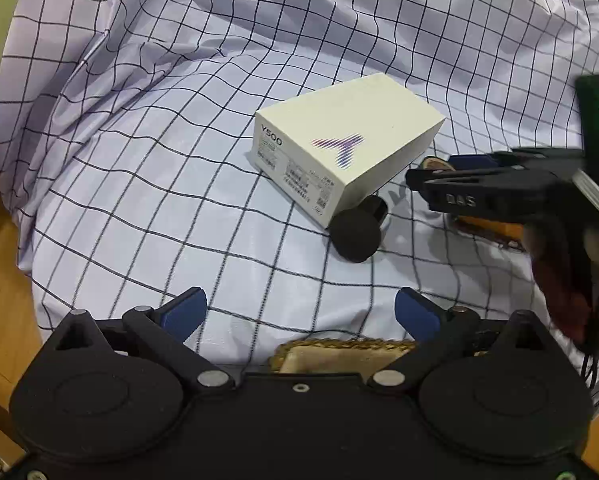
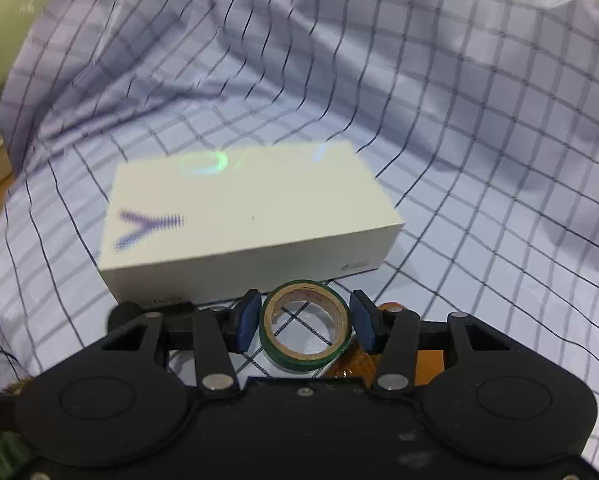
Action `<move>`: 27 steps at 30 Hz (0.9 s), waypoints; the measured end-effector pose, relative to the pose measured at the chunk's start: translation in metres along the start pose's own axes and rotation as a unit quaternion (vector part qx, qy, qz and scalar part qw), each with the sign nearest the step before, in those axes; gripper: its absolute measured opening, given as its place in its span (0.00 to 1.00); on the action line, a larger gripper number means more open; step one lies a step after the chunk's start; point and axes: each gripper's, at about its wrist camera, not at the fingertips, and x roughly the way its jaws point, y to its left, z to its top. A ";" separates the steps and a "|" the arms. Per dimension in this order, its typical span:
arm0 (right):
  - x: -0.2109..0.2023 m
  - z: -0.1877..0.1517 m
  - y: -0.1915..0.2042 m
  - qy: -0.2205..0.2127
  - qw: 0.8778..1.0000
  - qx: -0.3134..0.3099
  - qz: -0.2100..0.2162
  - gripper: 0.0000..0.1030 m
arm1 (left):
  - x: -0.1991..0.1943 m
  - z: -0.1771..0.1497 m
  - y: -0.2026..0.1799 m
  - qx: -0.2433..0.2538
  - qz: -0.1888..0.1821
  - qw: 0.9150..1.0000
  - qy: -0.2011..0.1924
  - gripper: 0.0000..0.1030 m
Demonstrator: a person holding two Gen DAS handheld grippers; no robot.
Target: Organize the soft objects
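Two grippers are mine: my right gripper (image 2: 305, 326) clamps a green tape roll (image 2: 305, 330) with a tan core, just above the checked cloth (image 2: 479, 220). My left gripper (image 1: 301, 314) gapes empty over a woven mat (image 1: 339, 354). Beyond, a black foam ball (image 1: 355, 238) touches the white box (image 1: 339, 148) marked "Y500".

A green tape roll (image 2: 305, 326) is gripped between the right tongs (image 2: 305, 322) (blue pads), before a white box (image 2: 251, 220) on checked cloth (image 2: 479, 208).
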 end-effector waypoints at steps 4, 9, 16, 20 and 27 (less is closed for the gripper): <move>-0.029 -0.008 -0.004 -0.024 0.999 0.021 -0.034 0.47 | -0.001 0.009 -0.008 -0.018 -0.006 1.000 0.003 0.95; -0.063 -0.026 -0.007 -0.041 0.994 0.061 -0.075 0.47 | 0.003 0.026 -0.018 -0.082 -0.007 0.997 0.013 0.95; -0.089 -0.055 0.000 -0.056 0.986 0.083 -0.134 0.47 | 0.018 0.045 -0.033 -0.177 0.022 0.984 0.005 0.95; -0.097 -0.070 -0.001 -0.053 0.984 0.108 -0.132 0.47 | 0.026 0.050 -0.039 -0.201 0.048 0.978 -0.005 0.95; -0.103 -0.088 -0.013 -0.053 0.978 0.154 -0.134 0.47 | 0.046 0.055 -0.045 -0.247 0.064 0.967 0.007 0.91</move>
